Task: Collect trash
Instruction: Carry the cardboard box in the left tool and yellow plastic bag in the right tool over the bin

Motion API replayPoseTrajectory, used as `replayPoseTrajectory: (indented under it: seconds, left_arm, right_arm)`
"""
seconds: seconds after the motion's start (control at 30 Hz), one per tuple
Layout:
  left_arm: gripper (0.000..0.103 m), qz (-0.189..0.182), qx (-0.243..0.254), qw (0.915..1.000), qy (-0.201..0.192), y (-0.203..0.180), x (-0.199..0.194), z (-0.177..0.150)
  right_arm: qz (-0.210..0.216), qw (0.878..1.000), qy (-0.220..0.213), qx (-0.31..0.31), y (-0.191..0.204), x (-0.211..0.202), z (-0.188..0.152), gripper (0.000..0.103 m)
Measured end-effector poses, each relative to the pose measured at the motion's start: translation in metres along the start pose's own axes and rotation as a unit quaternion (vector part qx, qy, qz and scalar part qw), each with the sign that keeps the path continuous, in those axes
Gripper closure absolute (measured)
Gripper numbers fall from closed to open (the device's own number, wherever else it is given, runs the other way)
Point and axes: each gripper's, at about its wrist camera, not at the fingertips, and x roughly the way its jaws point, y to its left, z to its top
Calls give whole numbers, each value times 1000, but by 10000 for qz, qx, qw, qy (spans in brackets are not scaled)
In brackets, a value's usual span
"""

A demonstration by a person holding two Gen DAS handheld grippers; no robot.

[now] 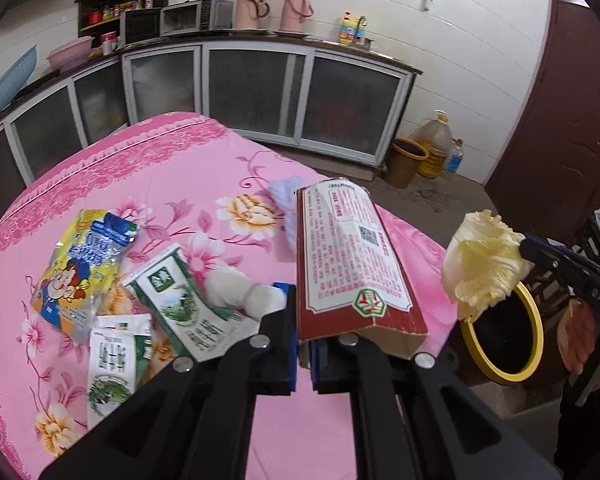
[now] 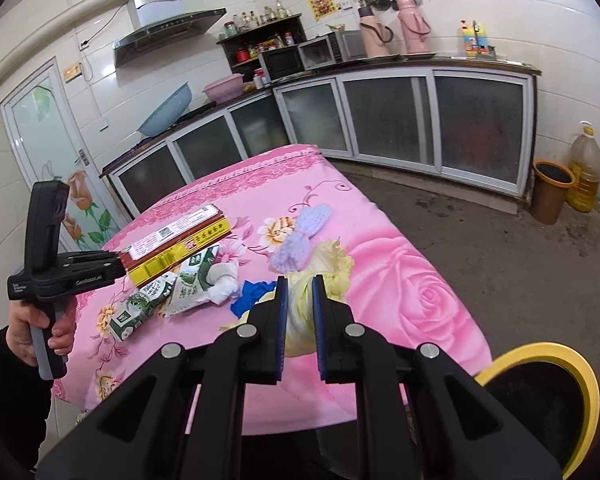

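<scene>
We pinched red box (image 1: 352, 264) in left gripper (image 1: 304, 344), cabbage leaf (image 1: 484, 264) in right gripper (image 2: 300, 320); 2 milk cartons (image 1: 180, 300) at 9 o'clock, bin (image 1: 504, 340) at 3.

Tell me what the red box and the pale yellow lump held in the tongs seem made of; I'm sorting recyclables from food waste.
Red box: thin printed cardboard, slightly glossy outside; its open end shows plain brown board inside. Held by the left tongs.

Pale yellow lump: looks like a cabbage leaf, with crinkled, matte edges and a thick whitish rib, so probably food waste. Held by the right tongs.
</scene>
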Motion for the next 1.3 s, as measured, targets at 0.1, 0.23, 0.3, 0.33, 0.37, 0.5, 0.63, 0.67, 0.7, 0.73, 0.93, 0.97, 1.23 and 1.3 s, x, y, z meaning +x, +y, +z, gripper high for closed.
replayPoseTrajectory:
  seconds: [0.1, 0.23, 0.3, 0.33, 0.37, 0.5, 0.63, 0.67, 0.7, 0.73, 0.93, 0.97, 1.23, 1.3]
  left_arm:
    - [99, -257, 68, 9996, -25, -22, 0, -4]
    - [99, -512, 319, 9982, -75, -58, 5, -9]
    - [99, -733, 467, 9962, -54, -81, 11, -11]
    - [99, -800, 540, 9953, -43, -89, 14, -12]
    - [99, -903, 651, 9938, -37, -103, 18, -14]
    - [99, -1243, 929, 9879, 77, -144, 35, -17]
    - [99, -1507, 1130, 9817, 268, -181, 58, -20]
    - [99, -1580, 1190, 9797, 326, -192, 65, -21]
    - [99, -1622, 1240, 9783, 361, -199, 71, -22]
    - [99, -1672, 1297, 9765, 393, -208, 76, -23]
    - [99, -1841, 1585, 9682, 601, -254, 109, -31]
    - [99, -1859, 1625, 9669, 648, -261, 116, -32]
    - [99, -1935, 1783, 9603, 925, -299, 155, -50]
    - [99, -1933, 1779, 9595, 1017, -306, 165, -54]
  right_arm:
    - [-178, 9998, -53, 89, -13, -18, -9, 92]
    - [-473, 9987, -115, 166, -32, -41, -20, 92]
    - [-677, 9974, -150, 211, -43, -54, -26, 92]
    - [-779, 9965, -167, 241, -50, -61, -30, 92]
    - [-853, 9958, -172, 279, -56, -65, -34, 92]
    - [-1211, 9914, -176, 456, -81, -84, -51, 92]
    - [-1549, 9853, -152, 701, -110, -98, -69, 92]
    - [-1607, 9840, -140, 752, -116, -101, -73, 92]
    - [-1672, 9825, -121, 809, -123, -103, -78, 92]
    - [-1725, 9813, -109, 845, -128, -105, -82, 92]
    - [-2001, 9740, -1, 1066, -158, -113, -107, 92]
    - [-2070, 9722, 14, 1092, -163, -113, -111, 92]
    - [-2287, 9641, 265, 1321, -189, -106, -136, 92]
    - [-2314, 9624, 318, 1387, -193, -104, -141, 92]
